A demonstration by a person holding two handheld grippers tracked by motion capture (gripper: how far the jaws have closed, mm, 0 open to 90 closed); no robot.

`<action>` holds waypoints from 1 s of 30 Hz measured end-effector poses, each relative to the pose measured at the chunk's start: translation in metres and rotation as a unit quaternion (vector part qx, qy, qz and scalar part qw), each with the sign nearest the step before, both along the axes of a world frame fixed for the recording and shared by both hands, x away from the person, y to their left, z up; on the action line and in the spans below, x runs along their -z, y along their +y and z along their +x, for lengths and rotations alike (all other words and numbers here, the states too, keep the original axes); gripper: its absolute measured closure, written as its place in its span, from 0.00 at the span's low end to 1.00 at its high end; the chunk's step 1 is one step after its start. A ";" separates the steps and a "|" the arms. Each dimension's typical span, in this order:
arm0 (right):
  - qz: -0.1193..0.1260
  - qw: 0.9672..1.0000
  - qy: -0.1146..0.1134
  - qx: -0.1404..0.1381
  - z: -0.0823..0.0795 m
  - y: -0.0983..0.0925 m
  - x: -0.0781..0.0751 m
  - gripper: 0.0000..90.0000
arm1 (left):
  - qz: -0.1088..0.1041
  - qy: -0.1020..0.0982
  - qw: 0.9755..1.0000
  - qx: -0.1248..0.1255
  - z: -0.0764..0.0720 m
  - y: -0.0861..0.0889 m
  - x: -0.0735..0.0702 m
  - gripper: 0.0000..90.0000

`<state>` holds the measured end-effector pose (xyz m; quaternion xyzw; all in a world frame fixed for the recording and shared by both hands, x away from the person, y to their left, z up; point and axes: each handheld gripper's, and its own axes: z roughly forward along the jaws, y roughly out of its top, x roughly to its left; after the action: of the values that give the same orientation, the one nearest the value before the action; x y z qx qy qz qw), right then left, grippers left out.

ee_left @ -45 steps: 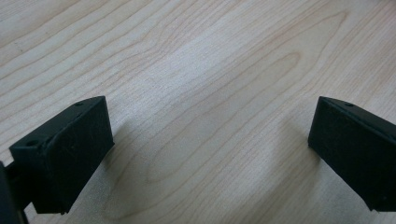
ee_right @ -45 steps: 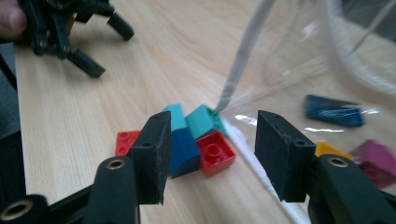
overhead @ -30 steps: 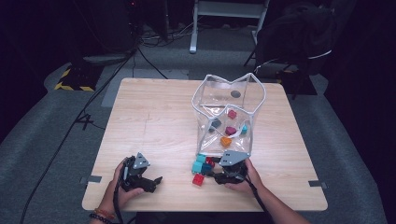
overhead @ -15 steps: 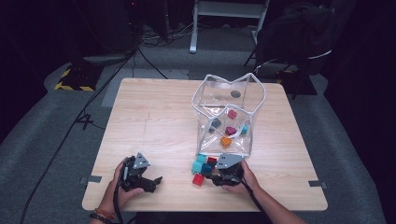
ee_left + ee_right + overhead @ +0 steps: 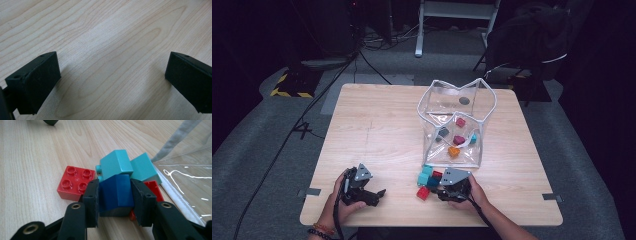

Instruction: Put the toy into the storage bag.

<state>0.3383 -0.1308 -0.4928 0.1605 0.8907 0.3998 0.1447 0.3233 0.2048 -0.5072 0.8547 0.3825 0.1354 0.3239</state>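
A dark blue brick (image 5: 115, 192) lies on the wooden table (image 5: 377, 130) among a small heap of bricks in front of a clear plastic bag (image 5: 457, 125). My right gripper (image 5: 115, 188) has just been closing, and its pads now press on both sides of this blue brick (image 5: 432, 182). Behind it lie two teal bricks (image 5: 116, 163), to its left a red four-stud brick (image 5: 75, 182), and to its right another red brick (image 5: 153, 190). My left gripper (image 5: 112, 75) rests open over bare wood near the front left (image 5: 379, 195), with nothing between its fingers (image 5: 37, 80).
The clear bag (image 5: 190, 170) stands open just beyond the heap, and several coloured bricks (image 5: 454, 151) lie inside it. The table's front edge (image 5: 432, 220) runs close under both hands. Dark floor, cables and a stand surround the table.
My right gripper has edged a little left and toward the front edge at the brick heap. The left hand and the bag have stayed where they were.
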 end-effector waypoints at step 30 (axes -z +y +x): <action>0.001 1.000 0.010 0.029 0.011 -0.025 -0.002 0.68 | 0.000 0.000 1.000 0.000 0.000 0.000 0.000 0.00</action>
<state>0.3492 -0.1555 -0.4912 0.1909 0.8867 0.3945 0.1471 0.3233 0.2048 -0.5072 0.8546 0.3825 0.1353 0.3239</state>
